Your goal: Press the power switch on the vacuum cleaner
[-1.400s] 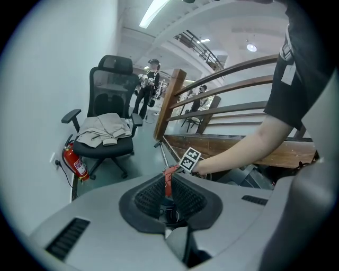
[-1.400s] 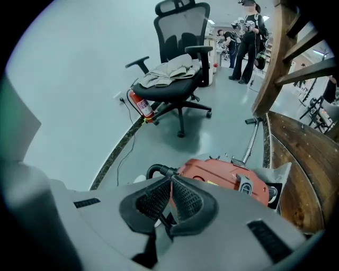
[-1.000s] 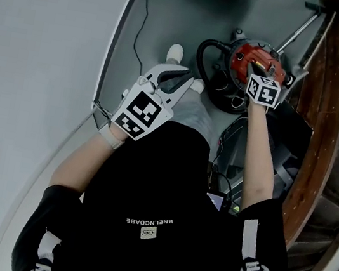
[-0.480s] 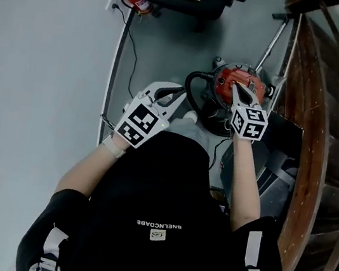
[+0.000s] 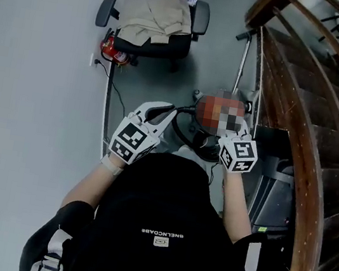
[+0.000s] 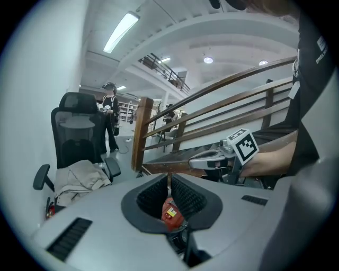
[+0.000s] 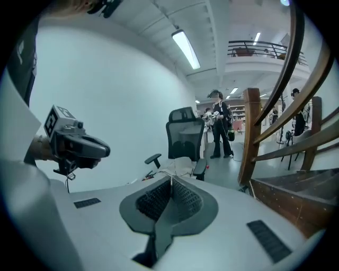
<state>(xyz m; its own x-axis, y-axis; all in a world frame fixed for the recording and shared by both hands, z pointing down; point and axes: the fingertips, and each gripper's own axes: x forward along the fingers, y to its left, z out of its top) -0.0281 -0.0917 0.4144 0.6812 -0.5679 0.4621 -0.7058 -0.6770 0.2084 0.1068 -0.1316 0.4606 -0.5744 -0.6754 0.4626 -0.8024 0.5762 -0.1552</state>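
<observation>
1. Left gripper (image 5: 166, 110): jaws pressed together at the tips, nothing between them. It is held above the floor at the 9 o'clock side of the vacuum cleaner (image 6: 171, 218), whose red body shows through the gap below its tips.
2. Right gripper (image 5: 231, 142): jaws pressed together, empty, over the vacuum's 5 o'clock edge.
3. The power switch cannot be made out in any view.
4. Obstructions: black hose (image 5: 183, 127) coiled between the left gripper and the vacuum; metal wand (image 5: 242, 57) leaning at 12 o'clock.
5. Surroundings: office chair (image 5: 172, 45) carrying a beige cloth (image 5: 155, 10) at 11 o'clock; red fire extinguisher (image 5: 110, 48) at 10 o'clock; wooden stair railing (image 5: 293, 88) at 3 o'clock.
</observation>
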